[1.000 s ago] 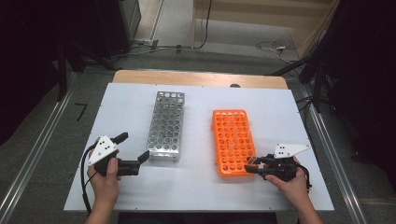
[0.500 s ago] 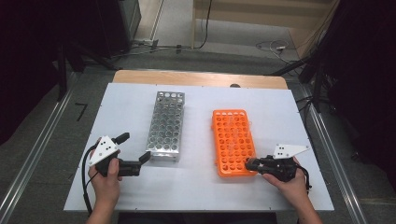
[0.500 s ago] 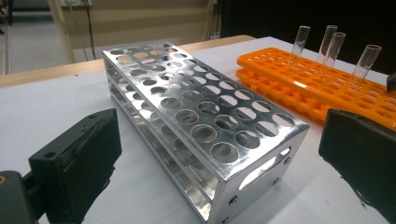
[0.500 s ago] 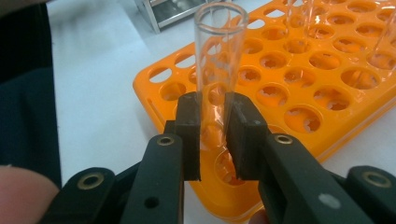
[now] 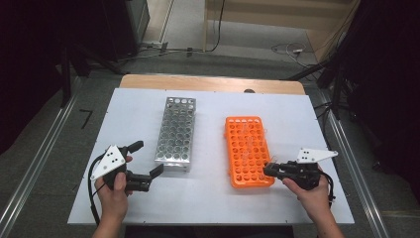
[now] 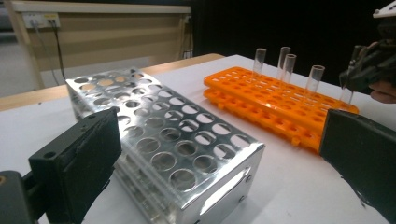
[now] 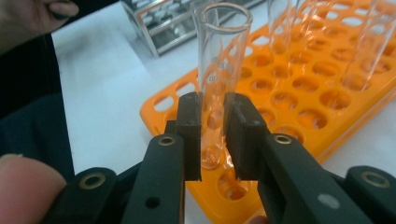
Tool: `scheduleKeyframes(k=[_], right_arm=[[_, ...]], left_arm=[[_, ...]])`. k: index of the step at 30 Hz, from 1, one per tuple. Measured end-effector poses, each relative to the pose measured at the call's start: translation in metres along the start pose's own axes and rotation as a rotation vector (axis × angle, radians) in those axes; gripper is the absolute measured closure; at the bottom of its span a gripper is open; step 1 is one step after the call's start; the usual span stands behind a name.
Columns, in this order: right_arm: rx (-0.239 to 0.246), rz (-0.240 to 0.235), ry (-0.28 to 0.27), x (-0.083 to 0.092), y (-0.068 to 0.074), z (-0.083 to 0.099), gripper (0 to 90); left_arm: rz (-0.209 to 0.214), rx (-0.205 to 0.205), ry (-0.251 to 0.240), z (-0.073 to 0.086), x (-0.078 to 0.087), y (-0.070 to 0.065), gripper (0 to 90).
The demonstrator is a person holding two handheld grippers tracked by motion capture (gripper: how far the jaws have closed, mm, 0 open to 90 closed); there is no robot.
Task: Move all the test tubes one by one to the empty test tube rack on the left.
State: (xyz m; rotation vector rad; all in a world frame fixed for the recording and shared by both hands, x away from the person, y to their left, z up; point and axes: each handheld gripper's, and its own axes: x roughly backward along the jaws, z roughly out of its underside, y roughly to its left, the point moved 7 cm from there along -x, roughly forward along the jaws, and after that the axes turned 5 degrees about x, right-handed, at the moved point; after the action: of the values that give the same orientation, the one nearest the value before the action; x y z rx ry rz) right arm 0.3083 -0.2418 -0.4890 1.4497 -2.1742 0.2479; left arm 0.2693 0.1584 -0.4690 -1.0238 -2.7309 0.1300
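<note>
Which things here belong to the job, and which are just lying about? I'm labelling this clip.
In the job:
- right gripper, jaws shut on a glass tube
- orange rack holding the tubes
- metal rack
- left gripper, jaws open beside the metal rack

Lying about:
- cables on the floor

On my left gripper (image 5: pixel 143 177) I see a black body, a pale grey three-cornered plate with small dark dots on top, and a black cable looping down past the wrist. Its fingers (image 6: pixel 77 163) are blocky black slabs with a matte face and a small round hole in the edge. My right gripper (image 7: pixel 212 135) has glossy black arms with brass-ringed rivets, and square black fingers (image 7: pixel 189 133). No sleeves reach my hands.
</note>
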Motion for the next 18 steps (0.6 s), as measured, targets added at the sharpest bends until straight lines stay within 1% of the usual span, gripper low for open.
scheduleKeyframes(k=[1,3,4,5,7,8,9,10,11,12,13,14,15,16,17,18], right_arm=[[-0.003,0.001,-0.011,0.002,0.001,-0.003,73.9],[-0.003,0.000,-0.019,0.003,0.002,-0.005,73.9],[-0.003,0.003,-0.030,0.003,0.005,-0.009,74.0],[-0.001,0.002,-0.038,0.003,0.006,-0.012,73.9],[-0.003,-0.003,-0.047,0.002,0.010,-0.016,73.9],[-0.003,-0.007,-0.050,0.001,0.013,-0.018,74.0],[-0.003,-0.007,-0.050,0.001,0.013,-0.018,74.0],[0.002,-0.017,-0.056,-0.002,0.018,-0.022,74.0],[0.005,-0.019,-0.056,-0.003,0.020,-0.024,74.0],[0.009,-0.023,-0.053,-0.005,0.023,-0.025,74.0],[0.011,-0.028,-0.053,-0.007,0.025,-0.027,74.0],[0.013,-0.035,-0.050,-0.010,0.029,-0.029,74.0],[0.014,-0.042,-0.047,-0.012,0.032,-0.030,74.0],[0.019,-0.055,-0.040,-0.017,0.036,-0.031,74.0],[0.025,-0.063,-0.035,-0.020,0.040,-0.032,74.0],[0.031,-0.071,-0.029,-0.024,0.044,-0.033,74.0]], left_arm=[[0.005,0.001,-0.001,-0.001,-0.001,-0.003,0.0],[0.037,0.004,-0.002,-0.004,-0.002,-0.008,0.0],[0.080,0.004,0.003,-0.006,-0.003,-0.014,0.0],[0.080,0.004,0.003,-0.006,-0.003,-0.014,0.0],[0.085,0.006,0.004,-0.010,-0.004,-0.018,0.0],[0.096,0.010,0.002,-0.011,-0.005,-0.021,0.0],[0.087,0.013,0.007,-0.013,-0.006,-0.022,0.0],[0.080,0.016,0.010,-0.013,-0.008,-0.024,0.0],[0.103,0.024,0.026,-0.014,-0.011,-0.030,0.0],[0.118,0.027,0.034,-0.015,-0.013,-0.032,0.0],[0.156,0.036,0.050,-0.015,-0.015,-0.037,0.5],[0.156,0.036,0.050,-0.015,-0.015,-0.037,1.3],[0.163,0.036,0.072,-0.016,-0.020,-0.044,1.5],[0.163,0.036,0.072,-0.016,-0.020,-0.044,2.7],[0.169,0.043,0.082,-0.017,-0.024,-0.052,3.9],[0.169,0.043,0.082,-0.017,-0.024,-0.052,5.2]])
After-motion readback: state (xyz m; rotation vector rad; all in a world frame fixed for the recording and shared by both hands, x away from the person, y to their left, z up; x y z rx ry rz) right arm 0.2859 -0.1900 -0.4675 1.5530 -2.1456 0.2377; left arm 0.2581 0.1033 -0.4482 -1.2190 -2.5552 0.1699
